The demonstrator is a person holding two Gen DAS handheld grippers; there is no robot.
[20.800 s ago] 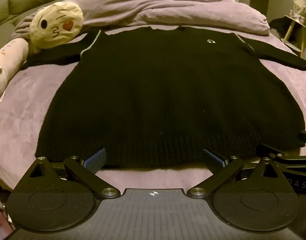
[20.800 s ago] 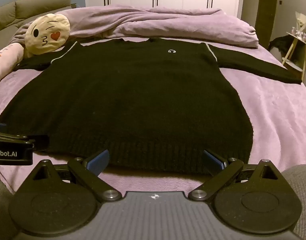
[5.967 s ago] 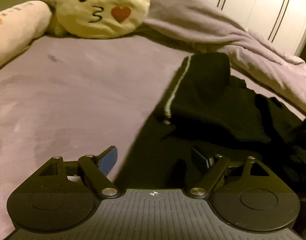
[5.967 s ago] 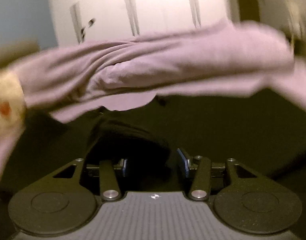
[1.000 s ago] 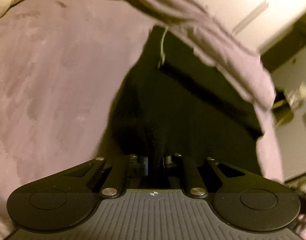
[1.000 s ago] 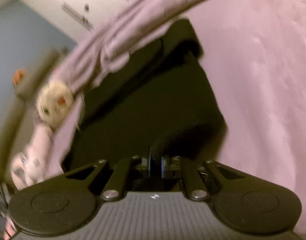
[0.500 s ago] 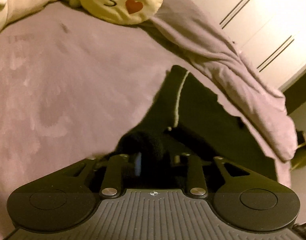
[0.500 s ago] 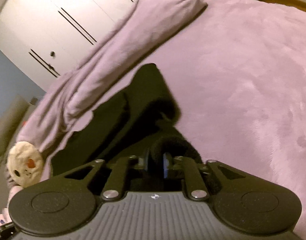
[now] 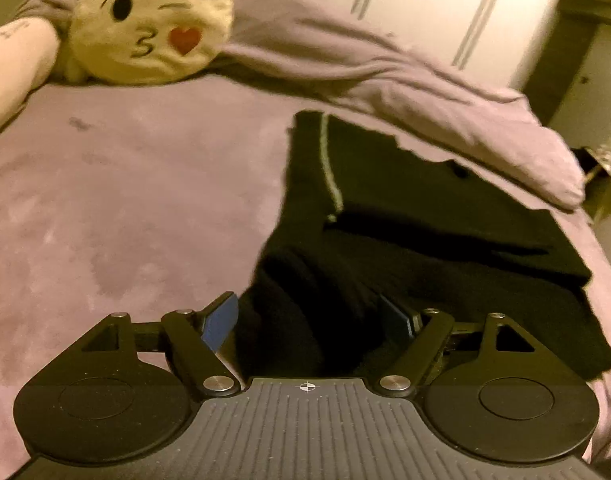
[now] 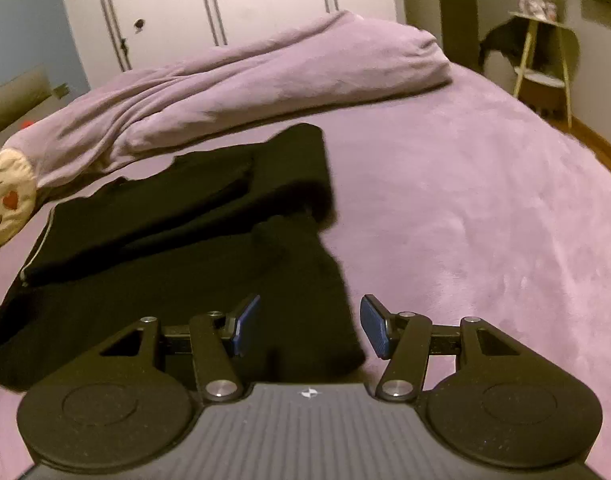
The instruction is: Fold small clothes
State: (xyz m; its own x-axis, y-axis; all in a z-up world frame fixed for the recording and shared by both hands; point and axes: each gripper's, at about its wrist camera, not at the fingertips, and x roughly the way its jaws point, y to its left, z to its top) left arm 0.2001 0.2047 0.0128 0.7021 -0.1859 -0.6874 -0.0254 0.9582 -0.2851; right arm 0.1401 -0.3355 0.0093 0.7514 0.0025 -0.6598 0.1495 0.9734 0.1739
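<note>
both the left gripper and right gripper were opening, the black sweater lay loose between their fingers

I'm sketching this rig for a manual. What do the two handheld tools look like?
Both match: the left tool and right tool have black scissor-like linkage arms with silver pivot pins, blue ribbed pads on the fingers, two round black discs, and a grey ribbed centre plate bearing a small crosshair mark. No cables or sleeves show.
</note>
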